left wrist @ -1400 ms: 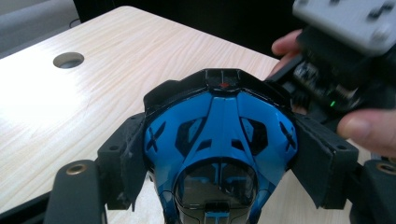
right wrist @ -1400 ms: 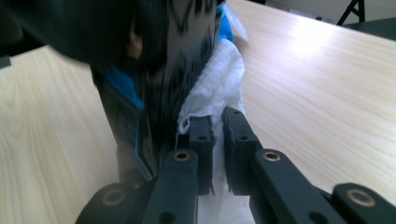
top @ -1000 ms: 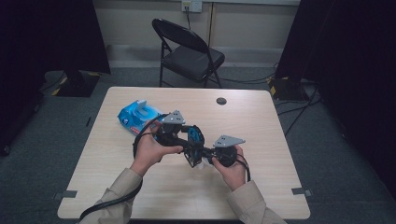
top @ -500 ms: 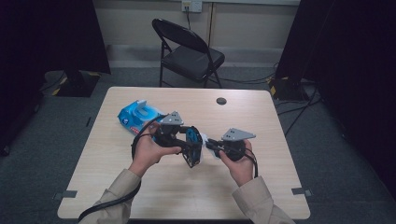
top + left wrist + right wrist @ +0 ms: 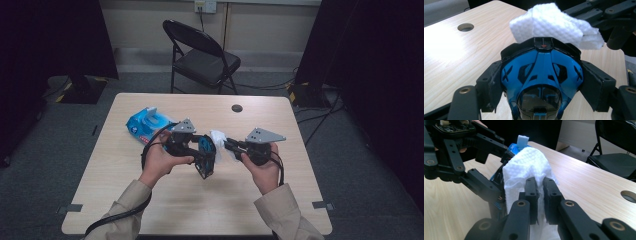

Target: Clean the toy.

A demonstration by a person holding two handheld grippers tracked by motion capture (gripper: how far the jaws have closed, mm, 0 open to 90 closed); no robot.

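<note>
A: Left gripper [image 5: 202, 157] noted above the middle of the table [image 5: 125, 200], held up off the surface. A blue and black object [image 5: 541, 80], moulded plastic with cut-outs, is clamped between its pads; in the left gripper view the jaws are seen pressed on both flanks of it. What the object is cannot be told for certain.

B: Right gripper [image 5: 227, 145] recorded just beside it, jaws pointed toward the left one. Its jaws are drawn nearly together, and a white textured wipe [image 5: 529, 167] is pinched between them. In the right gripper view the cloth is seen bunched up over the fingertips.

A: Position of the wipe: it is held against the upper edge of the blue and black object, seen just behind that edge in the left gripper view. Whether it is actually touching cannot be settled.

B: A blue packet of wipes [image 5: 147, 125] is noted lying flat on the table, toward the far left, a white sheet standing up out of its top. It is well apart from both grippers.

A: A round hole [image 5: 237, 108] is marked in the tabletop near the far edge. A black folding chair [image 5: 205, 55] is set beyond the table.
</note>
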